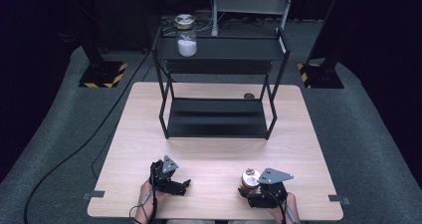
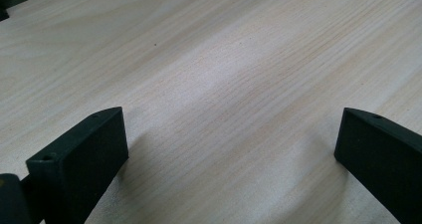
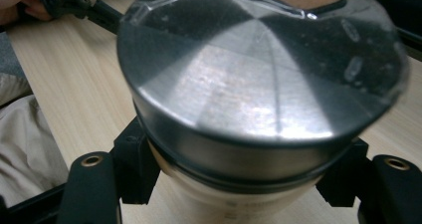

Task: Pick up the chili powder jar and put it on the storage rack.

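Looking down from the high view, the left gripper (image 1: 169,179) sits at the lower left of the pale wooden surface (image 1: 219,149), its fingers spread and holding nothing. At the lower right, the right gripper (image 1: 261,186) has a jar (image 1: 250,177) with a shiny metal lid between its fingers. A black two-level rack (image 1: 219,84) stands at the far middle of the surface. On its top shelf, toward the upper left, is a second jar (image 1: 186,35) of clear glass, partly filled with something white. A small dark round thing (image 1: 249,95) lies on the surface behind the rack. Grey carpet (image 1: 59,114) surrounds the surface, two black stands with yellow-striped bases (image 1: 103,74) sit at the upper left and upper right, and the room beyond is dark.

In the left gripper view, the two black fingers (image 2: 79,159) stand wide apart at the lower corners, with bare wood grain (image 2: 224,84) between them.

In the right gripper view, the jar's metal lid (image 3: 259,79) looms large in the centre, and the black fingers (image 3: 132,164) press against the jar just under the lid on both sides. The other gripper (image 3: 74,2) shows at the upper left corner, and a piece of pale cloth (image 3: 25,149) at the left edge.
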Tool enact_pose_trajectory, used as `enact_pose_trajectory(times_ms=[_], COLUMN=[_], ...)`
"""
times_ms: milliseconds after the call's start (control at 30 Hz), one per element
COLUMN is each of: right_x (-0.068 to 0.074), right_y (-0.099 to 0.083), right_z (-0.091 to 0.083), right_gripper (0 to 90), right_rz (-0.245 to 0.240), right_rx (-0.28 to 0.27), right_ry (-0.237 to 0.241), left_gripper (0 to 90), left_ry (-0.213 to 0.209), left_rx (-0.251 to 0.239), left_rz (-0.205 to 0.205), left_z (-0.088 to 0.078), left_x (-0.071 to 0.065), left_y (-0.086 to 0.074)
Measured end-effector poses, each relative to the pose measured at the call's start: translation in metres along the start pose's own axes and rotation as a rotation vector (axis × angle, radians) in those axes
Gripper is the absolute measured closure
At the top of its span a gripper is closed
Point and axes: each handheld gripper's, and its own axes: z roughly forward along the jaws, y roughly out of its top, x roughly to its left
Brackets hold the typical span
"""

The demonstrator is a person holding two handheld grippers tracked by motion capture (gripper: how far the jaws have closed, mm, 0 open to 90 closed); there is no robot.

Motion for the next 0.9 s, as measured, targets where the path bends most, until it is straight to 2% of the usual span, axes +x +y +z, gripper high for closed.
enact_pose_trajectory(times_ms=[567, 900], right_x=[-0.012, -0.024], right_y=[0.021, 0.033], right_z=[-0.014, -0.020], right_gripper=[30.7, 30.8], right_rz=[0.066, 0.085], right_rx=[0.017, 0.024], right_ry=[-0.065, -0.072], left_gripper=[0.0, 0.0], left_ry=[0.000, 0.000], left_rx=[0.000, 0.000], left_rz=[0.000, 0.000], left_z=[0.000, 0.000], left_x=[0.000, 0.000], left_y=[0.000, 0.000])
